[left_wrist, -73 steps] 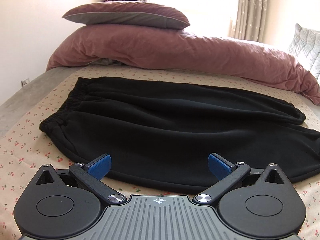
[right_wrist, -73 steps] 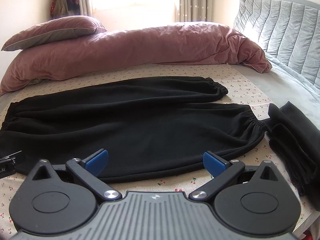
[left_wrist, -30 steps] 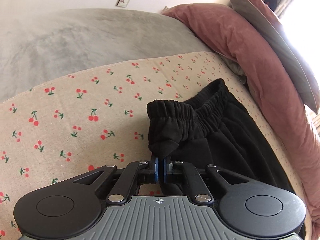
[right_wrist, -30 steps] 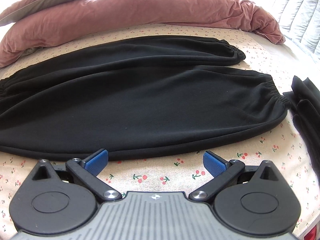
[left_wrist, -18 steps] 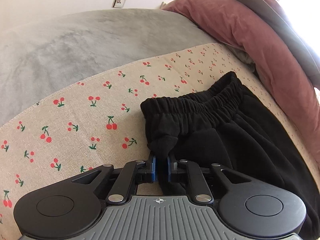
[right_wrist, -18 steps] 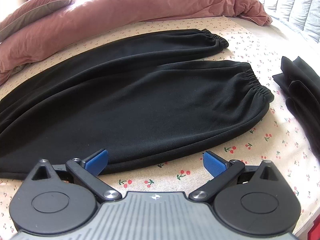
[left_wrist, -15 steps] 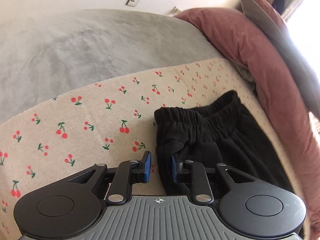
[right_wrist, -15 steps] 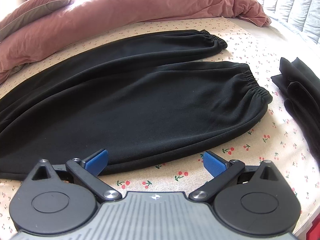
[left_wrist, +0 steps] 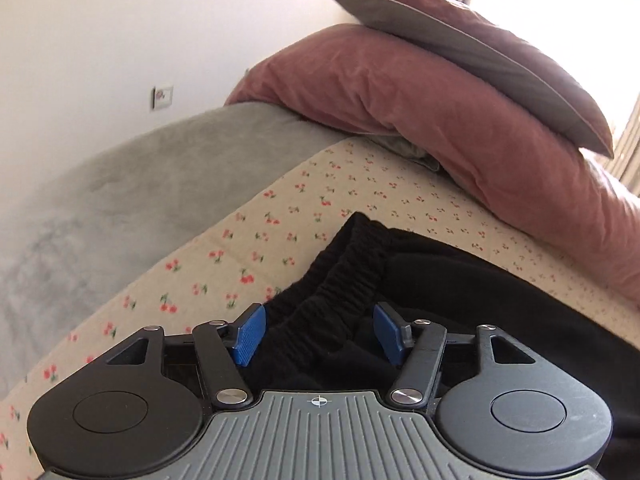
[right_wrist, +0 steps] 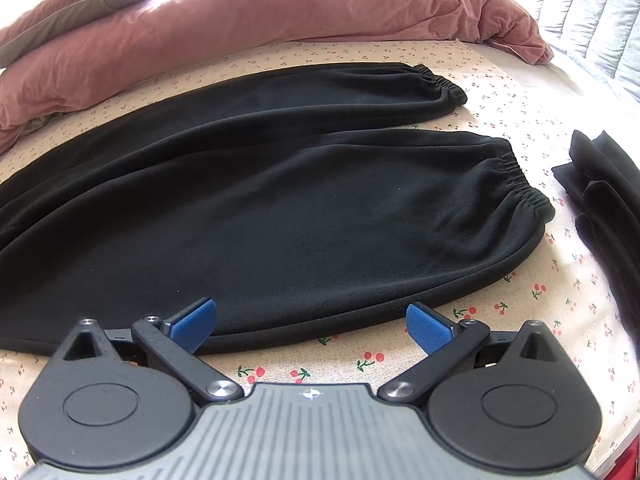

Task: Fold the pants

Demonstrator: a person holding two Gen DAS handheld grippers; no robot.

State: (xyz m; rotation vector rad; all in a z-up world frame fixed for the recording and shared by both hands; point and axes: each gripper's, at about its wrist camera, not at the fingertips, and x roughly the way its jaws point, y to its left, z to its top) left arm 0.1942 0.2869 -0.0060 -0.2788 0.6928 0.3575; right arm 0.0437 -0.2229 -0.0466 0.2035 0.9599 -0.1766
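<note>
- Here, the black pants lie flat and lengthwise on the cherry-print sheet of the bed, both legs side by side, each with a gathered cuff pointing toward the folded dark garment.
- The folded dark garment sits on the sheet just past the cuff of the near leg, apart from the pants.
- The elastic waistband of the pants is bunched at the far end from the cuffs, next to the grey blanket.
- The left claw is over the waistband, its jaws opening; the blue pads stand either side of the bunched waistband fabric and do not press on it.
- The right claw is spread wide and holds nothing; it hovers at the near hem of the pants, one blue pad over the black cloth and the other over the sheet.
- Beyond the pants, a rolled pink duvet runs along the far side of the bed, with a pink and grey pillow resting on its waistband end.
- A wall socket shows on the white wall above the grey blanket.
</note>
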